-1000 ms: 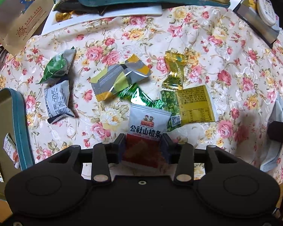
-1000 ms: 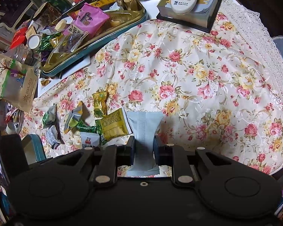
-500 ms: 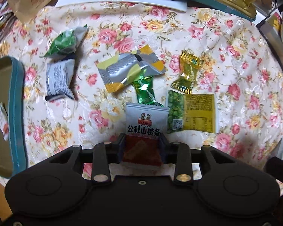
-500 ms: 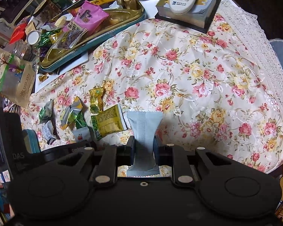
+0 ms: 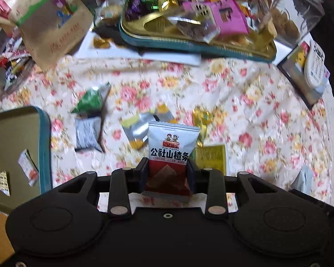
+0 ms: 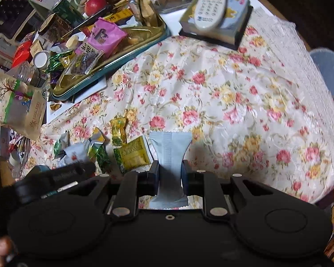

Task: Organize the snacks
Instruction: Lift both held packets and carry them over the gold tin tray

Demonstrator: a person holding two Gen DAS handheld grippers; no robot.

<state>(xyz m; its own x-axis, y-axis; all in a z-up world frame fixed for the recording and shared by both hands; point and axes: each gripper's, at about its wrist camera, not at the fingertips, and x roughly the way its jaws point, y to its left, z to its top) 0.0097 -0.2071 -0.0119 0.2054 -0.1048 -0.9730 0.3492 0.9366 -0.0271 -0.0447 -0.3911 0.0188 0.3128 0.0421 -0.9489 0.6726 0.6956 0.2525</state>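
Taking the floral tablecloth (image 5: 245, 93) as our landmark, we start at its left edge, where the open teal tin (image 5: 17, 153) lies with two small packets inside. Above the cloth, our left gripper (image 5: 168, 173) is clamped on the hawthorn-strip packet (image 5: 172, 153), pinched low across its red half. Further right, our right gripper (image 6: 170, 175) is clenched on a grey sachet (image 6: 170, 151), squeezed narrow at the waist. Both wrappers look light, soft and slick, so we judge mid-body grips safest.

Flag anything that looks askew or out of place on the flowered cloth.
Several loose snack packets lie scattered at odd angles on the flowered cloth, among them a green packet and a yellow packet, outside the teal tin beside them.
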